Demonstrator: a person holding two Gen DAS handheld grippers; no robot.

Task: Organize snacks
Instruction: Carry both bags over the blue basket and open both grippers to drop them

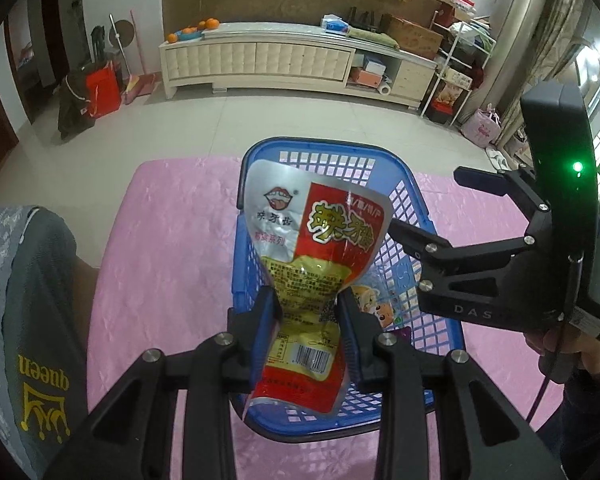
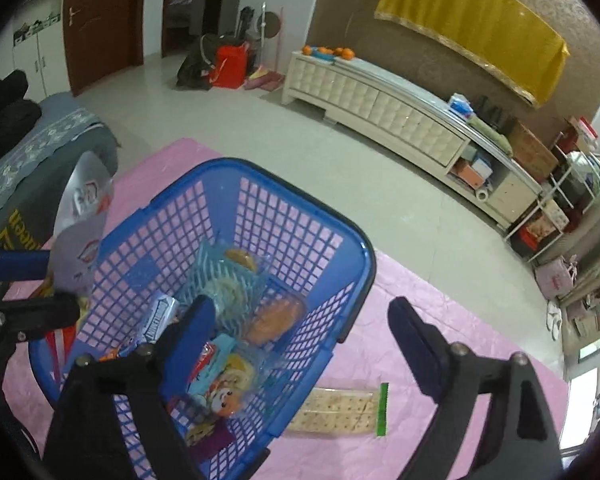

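While our left gripper (image 1: 308, 332) pinches the snack bag (image 1: 312, 264) over the basket (image 2: 352, 280), our right gripper (image 2: 300, 328) gapes; a crooked drop could catch the rim.

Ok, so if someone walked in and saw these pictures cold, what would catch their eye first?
Probably the red and silver snack packet, pinched in the left claw right above the blue basket. The basket sits on a pink cloth and already holds several small snacks. Beside it on the cloth lies a cracker packet, in front of the open right claw.
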